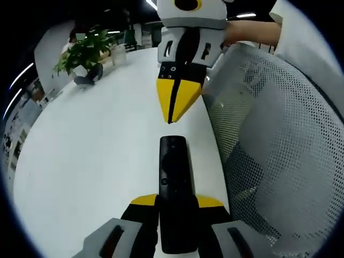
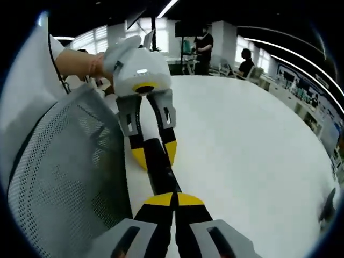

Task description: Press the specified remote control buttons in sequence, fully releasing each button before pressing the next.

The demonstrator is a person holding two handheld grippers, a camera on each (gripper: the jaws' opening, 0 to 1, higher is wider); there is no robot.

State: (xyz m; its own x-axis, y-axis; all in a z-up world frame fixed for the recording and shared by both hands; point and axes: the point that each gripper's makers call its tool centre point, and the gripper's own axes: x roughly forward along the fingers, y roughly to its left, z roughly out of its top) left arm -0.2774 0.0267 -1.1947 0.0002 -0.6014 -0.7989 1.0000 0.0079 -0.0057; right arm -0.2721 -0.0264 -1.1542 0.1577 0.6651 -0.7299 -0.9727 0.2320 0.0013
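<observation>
**Black, yellow and white**

The remote (image 1: 173,183) is plain black. Both grippers, left (image 1: 174,203) and right (image 2: 173,200), carry yellow-tipped fingers on black and grey bodies. The worktop (image 1: 97,156) is flat white. At three o'clock in the left gripper view, a chair back (image 1: 279,145) shows pale grey mesh. At ten o'clock, the plant (image 1: 83,54) is green.

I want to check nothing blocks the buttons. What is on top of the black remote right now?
The right gripper hovers shut just beyond the remote; its upper buttons show bare. The left gripper clamps the remote's sides, and its lower end is out of sight between the jaws.
</observation>
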